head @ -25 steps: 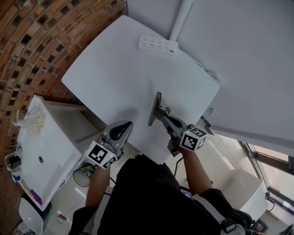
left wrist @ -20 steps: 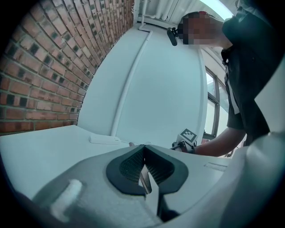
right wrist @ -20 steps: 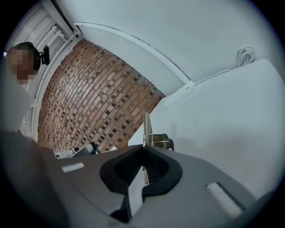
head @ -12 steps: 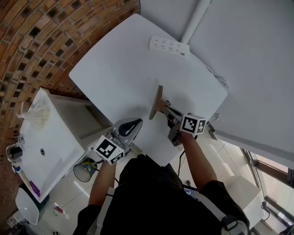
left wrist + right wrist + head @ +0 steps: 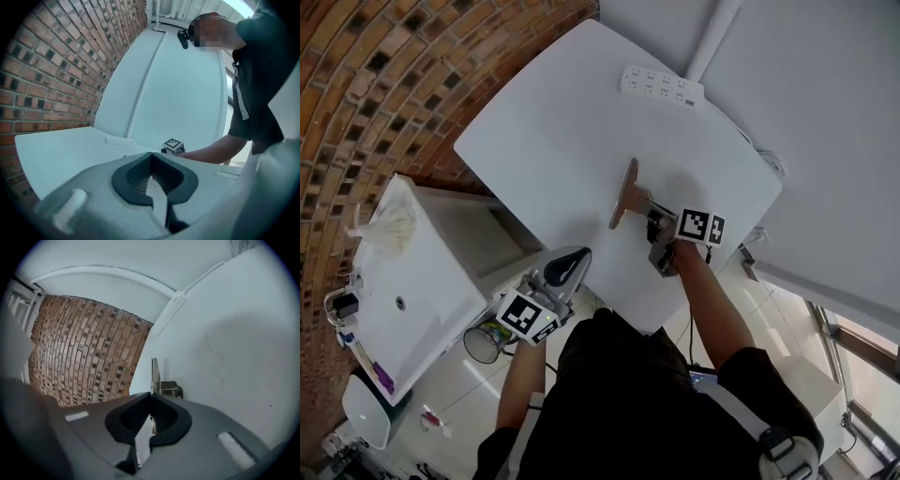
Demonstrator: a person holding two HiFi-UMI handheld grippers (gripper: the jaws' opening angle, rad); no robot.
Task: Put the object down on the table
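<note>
**Right gripper clamped on the object, low over the bench; left gripper idle**

Left gripper [image 5: 150,158]: the jaws are together and nothing sits between them. I hold it at the near edge of the bench [image 5: 553,141], off to one side. I judge that keeps it out of the placing path, since this job needs only one gripper.

Right gripper [image 5: 151,401]: the jaws are closed on a thin metal leaf of the object [image 5: 154,373]. The object is a hinge-like piece, a flat plate with a sprung barrel beside it. I grip the thin leaf because it seems to be the only part that fits flat between the pads. That leaves the plate and barrel projecting ahead of the jaws.

Position of the object: it is over the middle of the bench, with the plate on edge and my gripper angled down toward the surface. It casts a tight shadow, so it is very low, but I cannot tell whether it touches the bench.

Judgement: this is the set-down step, and the release is not yet made. A plate standing on edge may topple when the jaws open.

Farther off, a power strip [image 5: 662,85] lies at the far edge of the bench, well apart from the object. A brick wall [image 5: 384,84] runs beyond the bench's left side.
</note>
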